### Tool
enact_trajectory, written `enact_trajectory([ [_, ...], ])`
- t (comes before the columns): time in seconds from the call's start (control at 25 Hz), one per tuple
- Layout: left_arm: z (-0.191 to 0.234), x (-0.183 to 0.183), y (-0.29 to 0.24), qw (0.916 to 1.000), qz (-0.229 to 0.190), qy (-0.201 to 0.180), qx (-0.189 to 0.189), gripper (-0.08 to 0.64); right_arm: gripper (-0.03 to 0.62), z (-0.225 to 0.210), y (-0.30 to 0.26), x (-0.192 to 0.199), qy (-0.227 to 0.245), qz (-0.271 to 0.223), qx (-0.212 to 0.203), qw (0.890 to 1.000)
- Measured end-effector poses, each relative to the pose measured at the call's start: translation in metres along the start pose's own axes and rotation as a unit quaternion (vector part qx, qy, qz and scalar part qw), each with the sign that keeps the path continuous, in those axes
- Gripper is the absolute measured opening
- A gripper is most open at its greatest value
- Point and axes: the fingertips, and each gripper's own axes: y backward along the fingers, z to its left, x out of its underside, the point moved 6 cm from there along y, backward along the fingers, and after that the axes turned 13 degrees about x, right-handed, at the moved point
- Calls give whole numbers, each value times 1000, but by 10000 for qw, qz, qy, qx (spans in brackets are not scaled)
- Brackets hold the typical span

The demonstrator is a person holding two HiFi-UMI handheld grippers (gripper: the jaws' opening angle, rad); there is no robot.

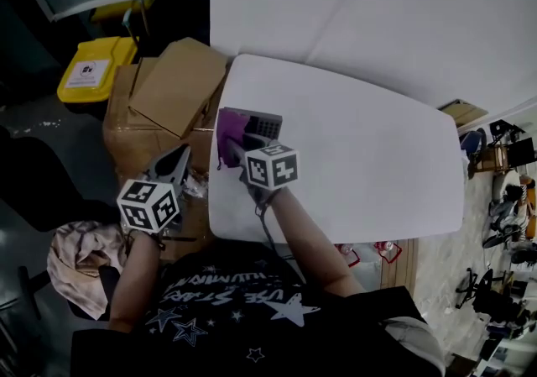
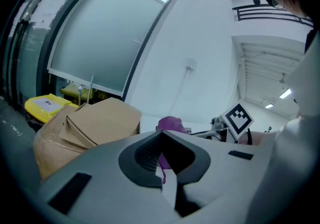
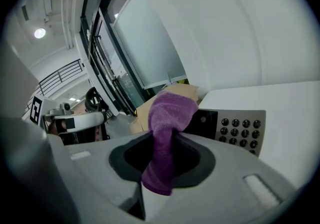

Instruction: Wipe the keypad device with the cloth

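1. The left gripper is held out at the person's left side and points forward. Its jaws are pressed together and nothing is between them.
2. The right gripper points forward and a little to the left. Its jaws are closed on a purple cloth.
3. The left forearm and the right forearm are both bare. The right one reaches further forward.

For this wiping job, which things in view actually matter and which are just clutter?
Belongs to the job:
purple cloth, clamped in the right hand-held gripper
keypad device
white table under it

Just lying about:
cardboard boxes
yellow bin
beige fabric
left hand-held gripper, idle beside the table
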Motion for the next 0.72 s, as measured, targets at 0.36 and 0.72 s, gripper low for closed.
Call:
enact_trajectory([
  [0.36,6,2,-10,9999,49,76,-81,7,95,-7,-18,4,239,122,135,9995],
  [0.72,7,9,-16,9997,171,184,-80,7,97,-25,-12,9,316,79,416,9986],
])
